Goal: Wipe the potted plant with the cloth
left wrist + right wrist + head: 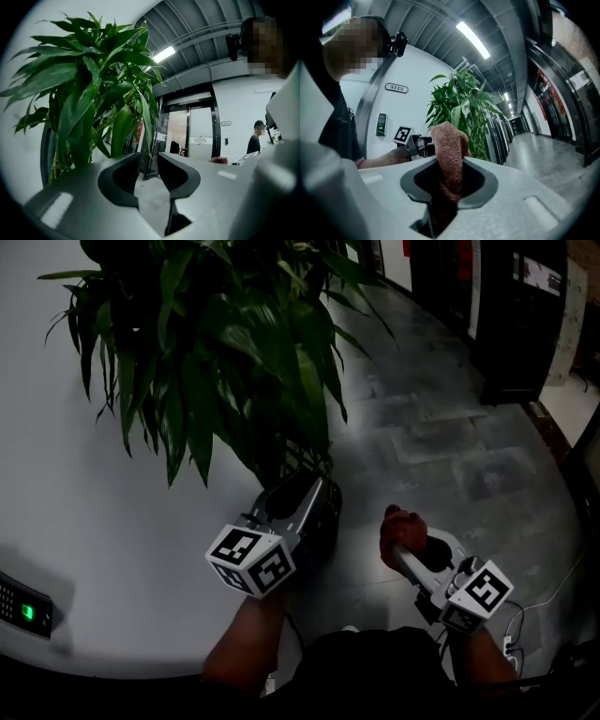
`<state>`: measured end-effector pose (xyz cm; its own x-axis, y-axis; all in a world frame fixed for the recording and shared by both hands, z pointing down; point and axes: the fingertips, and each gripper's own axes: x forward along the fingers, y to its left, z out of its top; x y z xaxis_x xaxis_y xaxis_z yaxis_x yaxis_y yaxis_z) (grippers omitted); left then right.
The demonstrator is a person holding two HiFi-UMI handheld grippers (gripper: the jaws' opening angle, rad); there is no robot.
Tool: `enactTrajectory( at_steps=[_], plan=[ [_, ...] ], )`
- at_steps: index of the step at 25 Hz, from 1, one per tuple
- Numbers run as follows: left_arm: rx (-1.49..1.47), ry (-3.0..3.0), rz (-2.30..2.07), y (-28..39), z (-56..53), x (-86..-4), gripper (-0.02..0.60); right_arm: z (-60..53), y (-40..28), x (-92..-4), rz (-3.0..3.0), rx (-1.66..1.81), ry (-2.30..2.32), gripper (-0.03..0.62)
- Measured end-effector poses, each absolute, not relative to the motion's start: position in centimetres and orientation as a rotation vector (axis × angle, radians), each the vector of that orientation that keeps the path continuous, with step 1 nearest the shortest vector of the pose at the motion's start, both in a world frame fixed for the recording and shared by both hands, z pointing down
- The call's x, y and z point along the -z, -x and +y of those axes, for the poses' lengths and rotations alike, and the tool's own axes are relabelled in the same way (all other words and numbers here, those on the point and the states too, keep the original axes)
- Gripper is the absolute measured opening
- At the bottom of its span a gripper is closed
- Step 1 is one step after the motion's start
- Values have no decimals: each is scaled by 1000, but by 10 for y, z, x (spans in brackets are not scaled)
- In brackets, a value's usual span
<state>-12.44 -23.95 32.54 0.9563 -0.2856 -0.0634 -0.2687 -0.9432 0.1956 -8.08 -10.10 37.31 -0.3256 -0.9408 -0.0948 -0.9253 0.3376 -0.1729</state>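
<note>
The brown cloth (449, 150) is clamped in the right gripper (450, 183). The left gripper (148, 174) is held apart, empty, beside the potted plant (234, 352), whose dark pot (328, 512) is mostly hidden.

There is one potted plant (234, 343) with long, glossy green leaves, and one reddish-brown terry cloth (449, 145).

There are two grey plastic claws. The left claw (148, 162) has parted jaws with nothing between them, and the right claw (450, 165) has the single cloth pinched in its jaws.

Each claw carries one white cube printed with black squares, which makes two: the left marker cube (251, 560) and the right marker cube (478, 593).

The white wall bears one dark keypad (26, 608) with one green light, and one small oval number plate (396, 87).

One person (255, 139) in a dark top stands in the background, and the left gripper view shows one bright strip lamp (164, 54) on the ceiling.
</note>
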Motion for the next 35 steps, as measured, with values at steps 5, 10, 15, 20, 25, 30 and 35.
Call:
enactTrajectory(
  at_steps=[5, 10, 15, 20, 25, 30, 35],
  plan=[
    [160, -2905, -349, 109, -249, -315, 124, -119, 73, -369, 2429, 134, 1697, 71],
    [143, -2917, -343, 98, -255, -312, 115, -136, 61, -368, 2451, 139, 1663, 71],
    [140, -2928, -386, 90, -253, -308, 21, -144, 51, -360, 2491, 119, 1612, 71],
    [132, -2936, -388, 84, -242, -305, 17, -144, 46, -351, 2524, 84, 1568, 71],
    [132, -2928, -377, 81, -234, -313, 17, -152, 50, -333, 2561, 26, 1520, 71],
    [123, -2918, -392, 80, -228, -321, 17, -166, 58, -290, 2600, -131, 1476, 71],
    [117, -2886, -416, 81, -225, -328, 17, -189, 57, -235, 2578, -273, 1448, 71]
  ],
)
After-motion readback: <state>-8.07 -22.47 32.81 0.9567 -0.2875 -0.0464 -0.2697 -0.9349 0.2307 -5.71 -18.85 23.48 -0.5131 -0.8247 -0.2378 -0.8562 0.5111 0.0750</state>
